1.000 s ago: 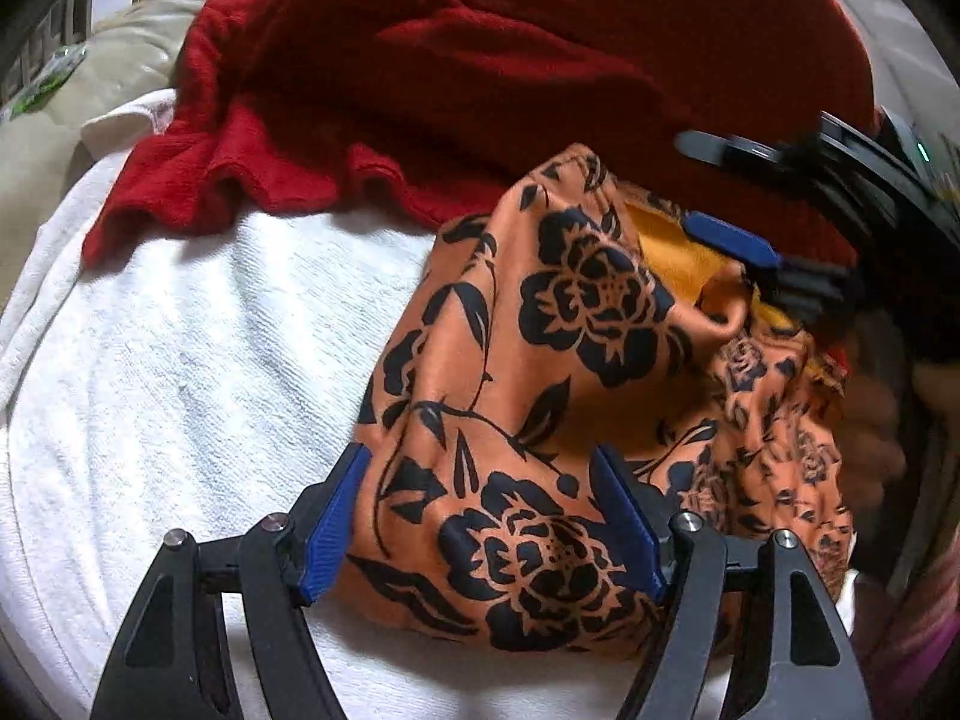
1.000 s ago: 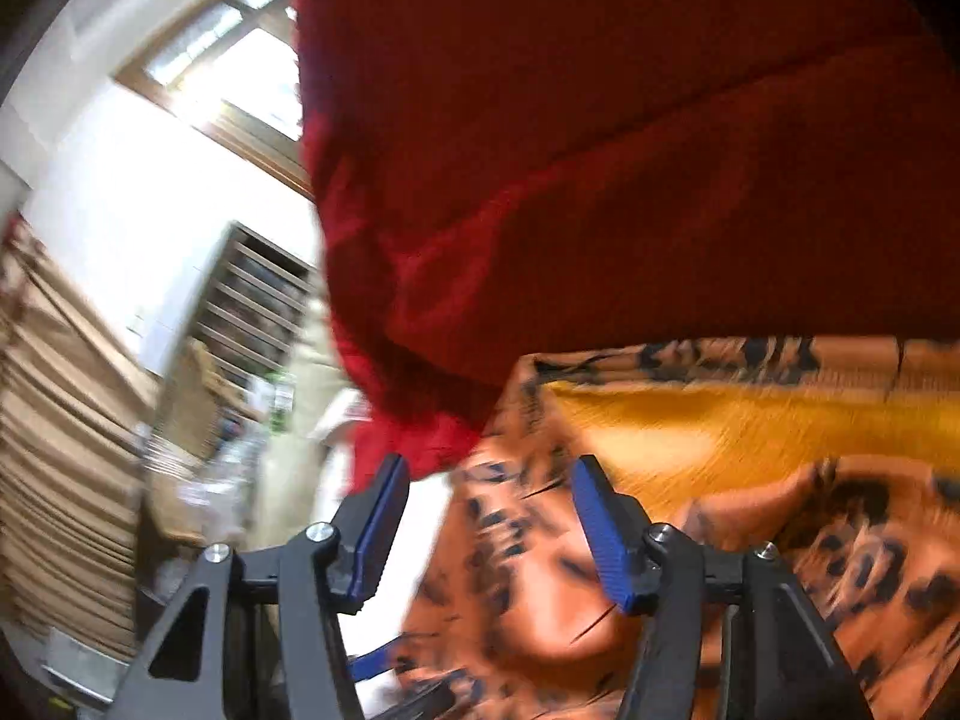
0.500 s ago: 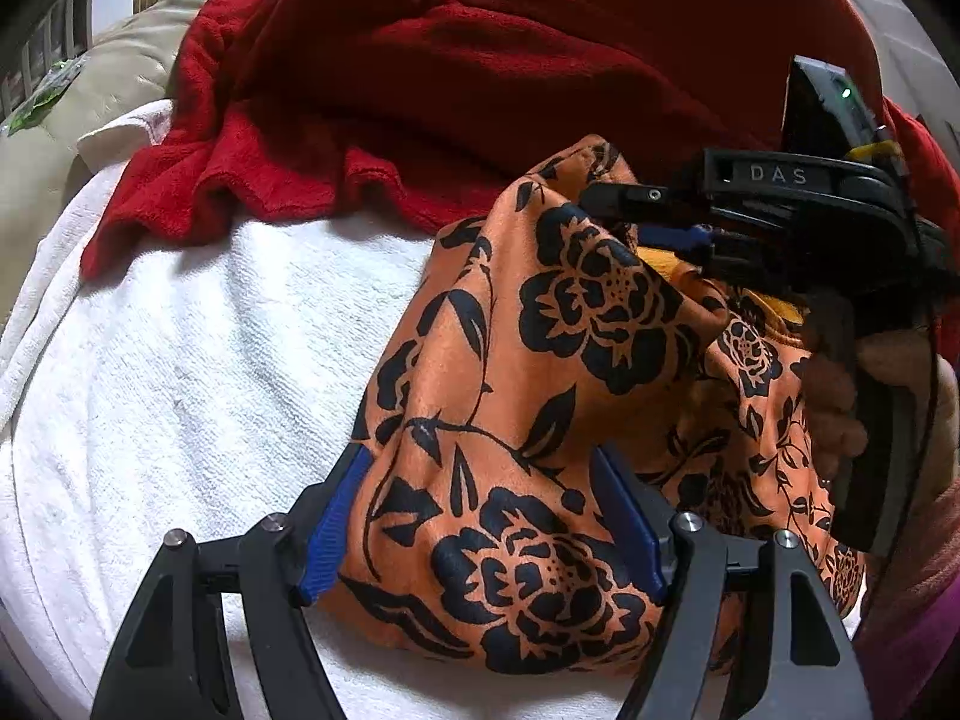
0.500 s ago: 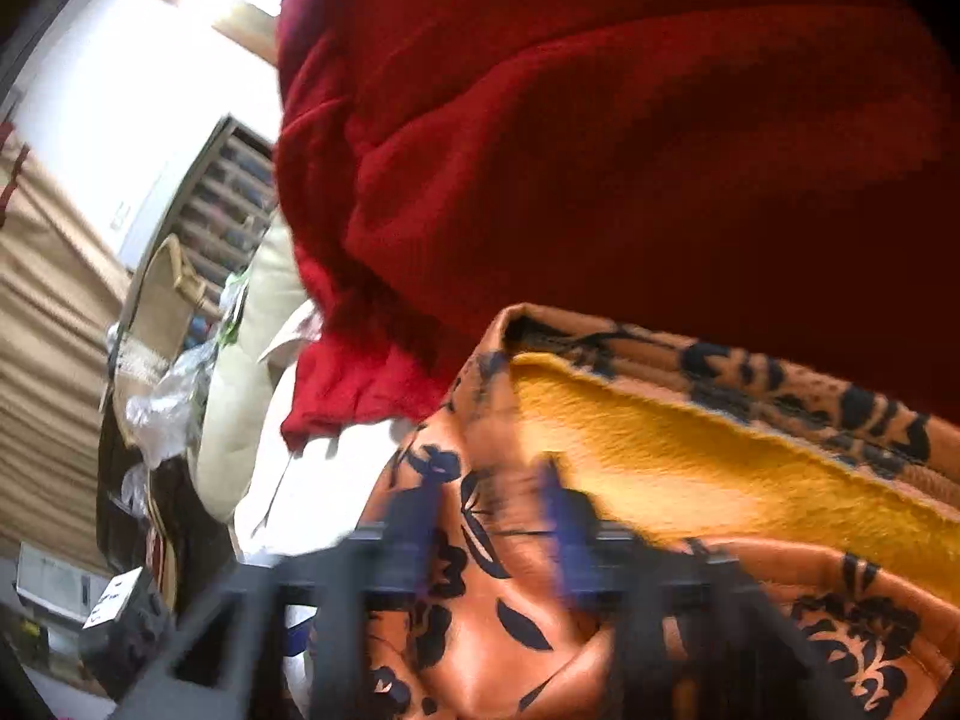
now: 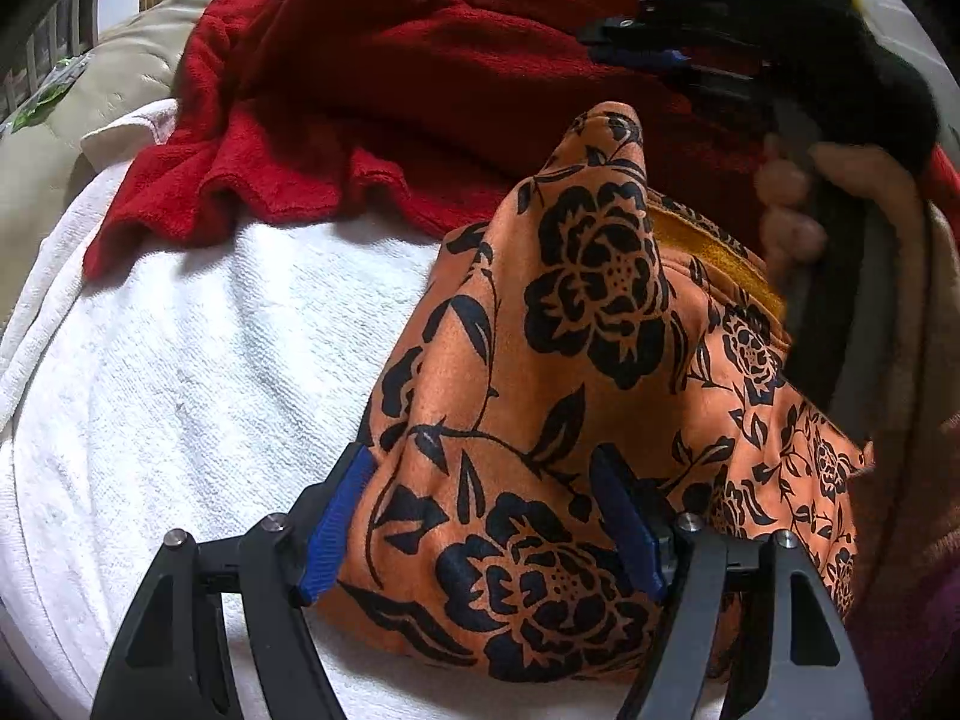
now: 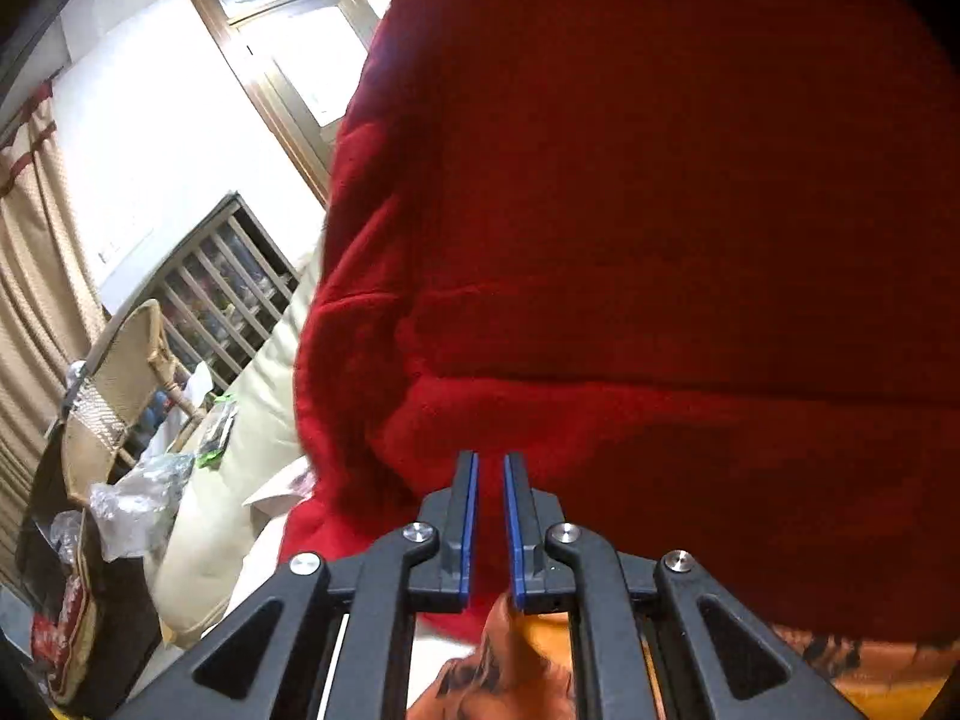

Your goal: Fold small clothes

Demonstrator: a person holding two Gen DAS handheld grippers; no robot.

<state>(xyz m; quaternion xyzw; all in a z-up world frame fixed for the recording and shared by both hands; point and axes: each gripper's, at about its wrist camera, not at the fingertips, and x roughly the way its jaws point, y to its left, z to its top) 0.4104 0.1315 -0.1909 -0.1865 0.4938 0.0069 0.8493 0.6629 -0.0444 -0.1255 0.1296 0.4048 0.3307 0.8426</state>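
Observation:
An orange garment (image 5: pixel 570 360) with black flowers and a yellow fleece lining lies bunched on a white towel (image 5: pixel 210 390). My left gripper (image 5: pixel 480 456) stands open over its near end, with the cloth bulging between the two blue pads (image 5: pixel 336 528). One corner of the garment sticks up in a peak. My right gripper (image 5: pixel 594 42) hovers just above that peak, held by a person's hand (image 5: pixel 792 210). In the right wrist view the right gripper (image 6: pixel 489 456) is shut with nothing between its pads. A bit of the orange garment (image 6: pixel 510 660) shows below its fingers.
A big red fleece cloth (image 5: pixel 420 60) lies heaped behind the garment and fills most of the right wrist view (image 6: pixel 660 240). A beige cushion (image 5: pixel 60 138) borders the towel on the left. Further off stand a wicker chair (image 6: pixel 120 360), crumpled plastic (image 6: pixel 138 498) and a slatted shelf (image 6: pixel 228 276).
The right gripper has shut and lifted off the orange garment toward the red cloth. The garment's corner now stands a little higher. The left gripper has not moved.

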